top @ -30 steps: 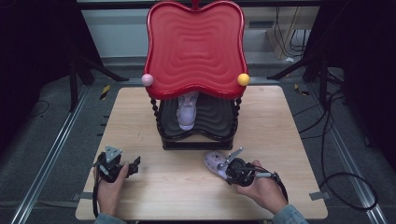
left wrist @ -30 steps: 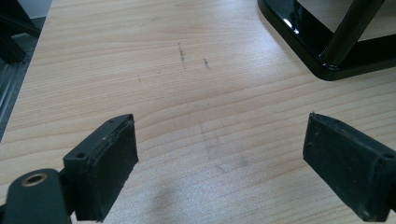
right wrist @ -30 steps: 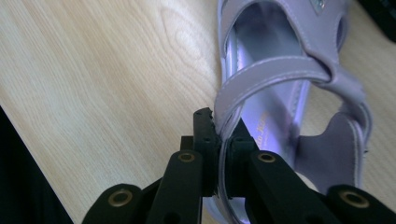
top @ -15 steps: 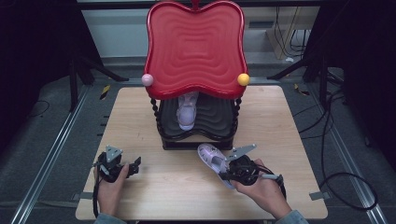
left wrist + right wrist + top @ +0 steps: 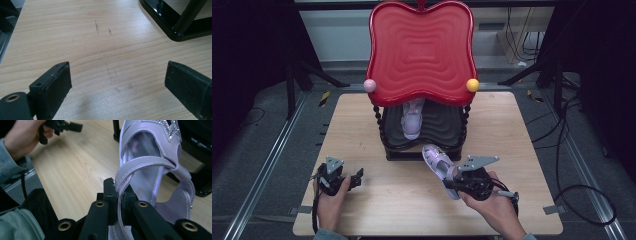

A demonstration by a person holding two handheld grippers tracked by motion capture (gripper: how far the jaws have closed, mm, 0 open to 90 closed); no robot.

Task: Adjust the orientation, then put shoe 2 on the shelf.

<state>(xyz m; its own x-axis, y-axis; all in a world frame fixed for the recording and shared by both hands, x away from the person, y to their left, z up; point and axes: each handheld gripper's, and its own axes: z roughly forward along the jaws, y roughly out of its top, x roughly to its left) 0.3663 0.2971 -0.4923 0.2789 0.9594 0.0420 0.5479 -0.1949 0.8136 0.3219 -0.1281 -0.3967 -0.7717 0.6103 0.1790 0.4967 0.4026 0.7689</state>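
Clamped by its strap, the lilac sandal (image 5: 155, 170) shows glittery trim.

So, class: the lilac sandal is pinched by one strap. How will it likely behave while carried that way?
The lilac sandal probably hangs and swings, since the right claw grips only a thin strap, which looks bendy. It seems light for its size: open straps, slim sole. The smooth strap might slip if jerked, so slow moves toward the black shelf look wise.
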